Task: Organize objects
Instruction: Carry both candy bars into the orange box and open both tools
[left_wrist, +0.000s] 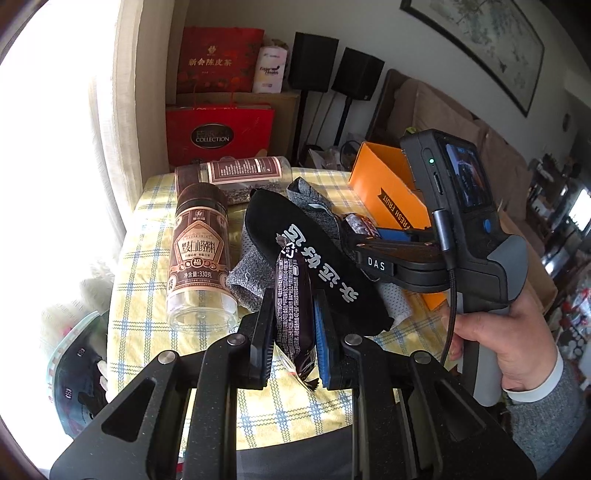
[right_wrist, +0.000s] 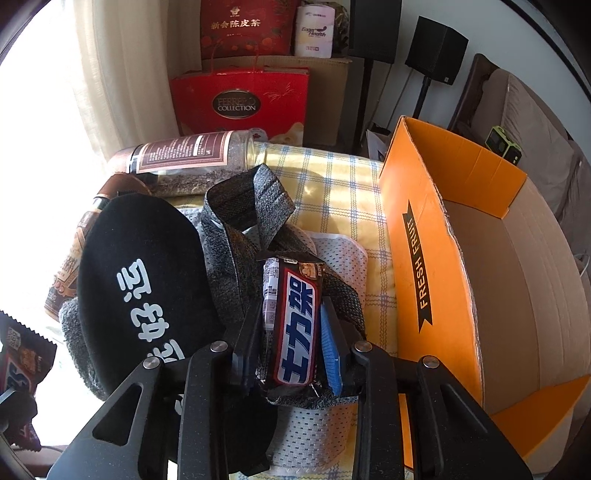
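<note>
"FRESH FRUIT" is printed on the orange cardboard box (right_wrist: 419, 277). "COLLECTION" is read on the red paper gift bag (right_wrist: 240, 107), the word above it probably "FERRERO". "DAS" is marked on the black handheld gripper (left_wrist: 376, 264). "330" is shown on the brown-labelled clear plastic jar (left_wrist: 199, 258).
</note>
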